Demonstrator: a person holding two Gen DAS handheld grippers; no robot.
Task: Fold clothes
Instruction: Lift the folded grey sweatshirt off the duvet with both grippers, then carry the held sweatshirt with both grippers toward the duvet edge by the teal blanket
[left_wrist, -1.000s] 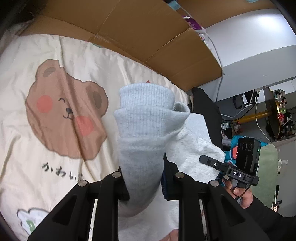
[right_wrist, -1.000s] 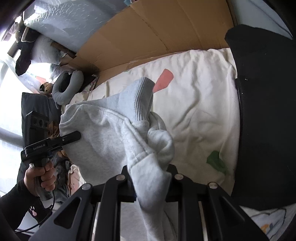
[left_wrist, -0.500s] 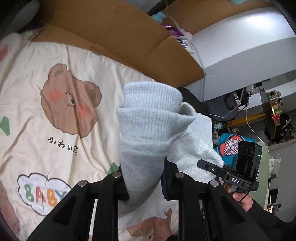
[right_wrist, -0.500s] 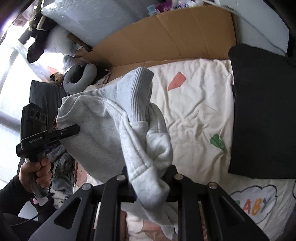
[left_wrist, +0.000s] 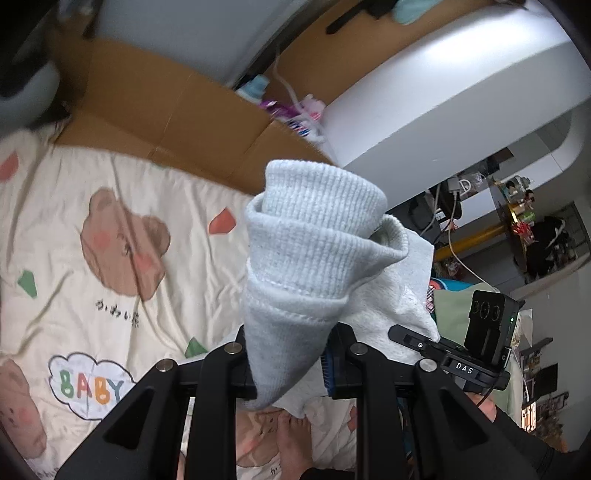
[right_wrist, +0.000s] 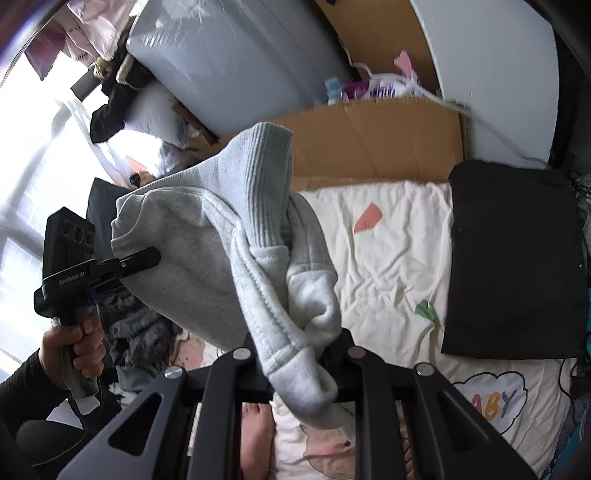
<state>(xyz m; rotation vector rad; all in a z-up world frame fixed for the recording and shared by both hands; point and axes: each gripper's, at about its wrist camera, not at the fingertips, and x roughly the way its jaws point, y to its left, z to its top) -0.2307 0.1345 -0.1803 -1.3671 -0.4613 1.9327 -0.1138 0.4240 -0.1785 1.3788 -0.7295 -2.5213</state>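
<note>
**Left wrist view: grey sweatshirt held aloft by both grippers**

Left wrist view, nearest: left gripper (left_wrist: 291, 363) clamped on a ribbed cuff of the grey sweatshirt (left_wrist: 314, 251), fabric bunched between the black fingers and standing up in a folded cone. Below, bare feet (left_wrist: 291, 439) on the bedding. Right of that, right gripper (left_wrist: 410, 338) seen from the side, pinching the far edge of the same garment, a dark sleeve (left_wrist: 524, 443) behind it. Further out, cream blanket (left_wrist: 66, 258) printed with a bear and a "BABY" cloud, spread flat. Beyond, flattened cardboard (left_wrist: 177, 118) along the blanket's far edge, then a white curved unit (left_wrist: 443, 92) and cluttered shelves.

Right wrist view, nearest: right gripper (right_wrist: 299, 365) closed on another hem of the sweatshirt (right_wrist: 221, 229), cloth draped over the fingers and hanging clear of the blanket (right_wrist: 388, 266). Left, a hand (right_wrist: 74, 347) gripping the handle of the left gripper (right_wrist: 147, 256), its tips shut on the sweatshirt's edge. Right, black folded garment (right_wrist: 513, 258) lying flat on the blanket. Behind, cardboard (right_wrist: 369, 140), a grey padded panel (right_wrist: 229, 62), bright window at far left.
</note>
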